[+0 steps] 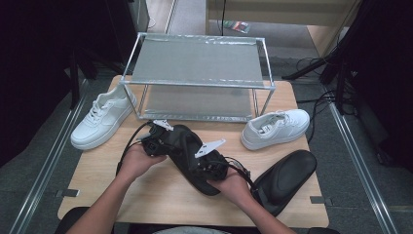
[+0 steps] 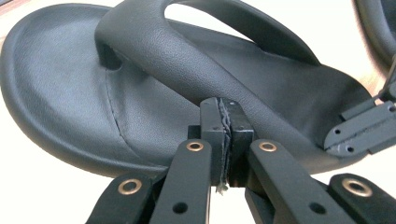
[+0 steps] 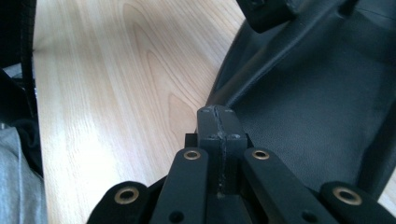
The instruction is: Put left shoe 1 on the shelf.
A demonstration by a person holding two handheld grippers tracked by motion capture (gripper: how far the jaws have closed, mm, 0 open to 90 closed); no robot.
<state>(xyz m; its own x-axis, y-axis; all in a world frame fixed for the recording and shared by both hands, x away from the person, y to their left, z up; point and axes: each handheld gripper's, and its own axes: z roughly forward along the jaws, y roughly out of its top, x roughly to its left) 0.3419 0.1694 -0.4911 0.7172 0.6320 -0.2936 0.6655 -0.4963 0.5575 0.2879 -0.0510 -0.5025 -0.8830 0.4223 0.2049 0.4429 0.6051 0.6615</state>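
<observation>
A black flip-flop sandal [image 1: 181, 134] lies on the wooden table [image 1: 160, 197] in front of the person, between both hands. My left gripper [image 1: 169, 146] is shut, its tips [image 2: 227, 116] right up against the sandal's broad strap [image 2: 154, 51], with nothing seen between the jaws. The sandal's footbed [image 2: 60, 84] spreads out behind them. My right gripper [image 1: 203, 167] is also shut, with its tips [image 3: 218, 119] at the edge of the sandal [image 3: 303, 102] where it meets the table [image 3: 116, 93]. Nothing shows between its jaws.
A second black sandal [image 1: 287, 178] lies at the front right. One white sneaker [image 1: 102, 117] sits at the left, another [image 1: 275, 127] at the right. A two-tier metal shoe rack [image 1: 197, 63] stands at the back. Cables trail on the floor to the right.
</observation>
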